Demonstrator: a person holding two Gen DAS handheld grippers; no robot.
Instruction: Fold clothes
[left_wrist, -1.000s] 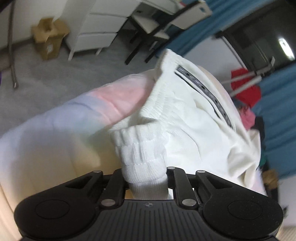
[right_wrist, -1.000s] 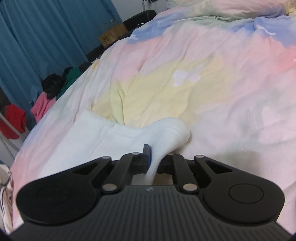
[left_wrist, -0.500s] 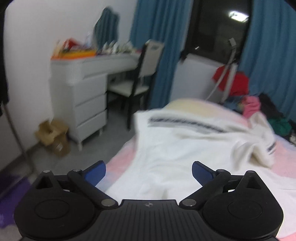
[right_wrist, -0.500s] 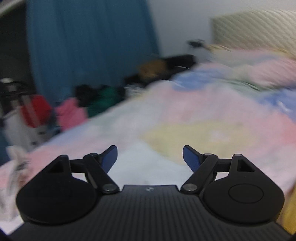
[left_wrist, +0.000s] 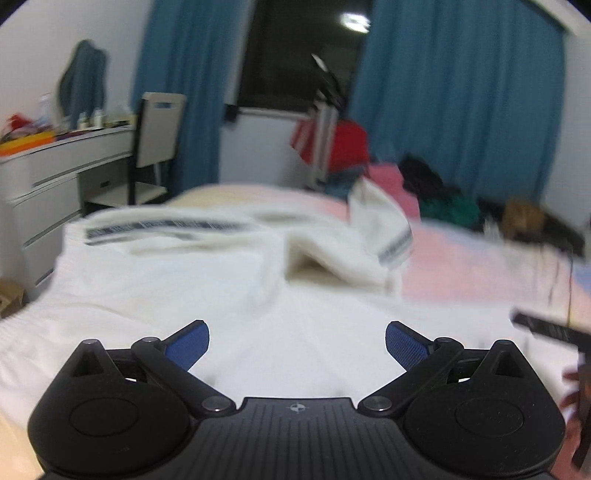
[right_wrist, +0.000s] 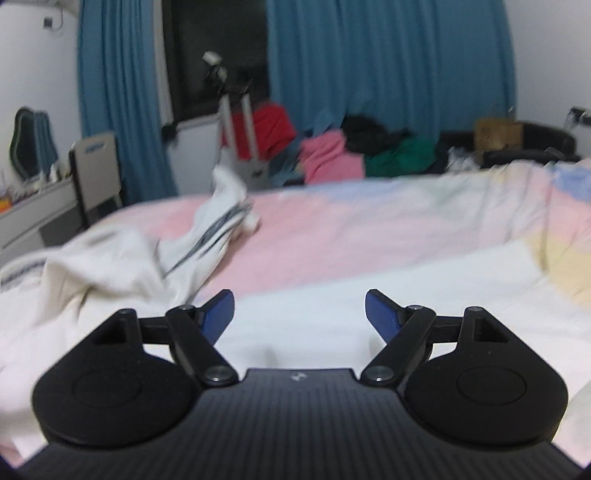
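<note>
Left wrist view: black two-finger left gripper (left_wrist: 297, 341) with blue pads (left_wrist: 187, 345) spread wide, nothing between them. Just beyond and beneath, a white knit garment with a dark striped band (left_wrist: 177, 273), spread over the near end of a bed with a pastel pink, yellow and blue cover (left_wrist: 472, 258); one striped cuff end raised in a crumpled fold toward the middle. Blurred throughout. At left, a white drawer desk (left_wrist: 48, 184) with a pale chair (left_wrist: 155, 147) beside it. Behind, blue curtains (left_wrist: 454, 103) on either side of a dark window, a red cloth (left_wrist: 347, 147) hung on a rack, and a heap of pink, black and green clothes (left_wrist: 424, 188) past the far edge of the bed. At the lower right edge, part of a second black device with fingertips on it, too blurred to tell more.

Right wrist view: black two-finger right gripper (right_wrist: 300, 314) with blue pads (right_wrist: 382, 314) parted, empty, over flat white cloth on the bed (right_wrist: 369, 229). White garment (right_wrist: 110, 266) bunched at left, one striped end standing up. Same curtains (right_wrist: 388, 66), red cloth (right_wrist: 271, 129) and clothes heap (right_wrist: 354, 155) behind.
</note>
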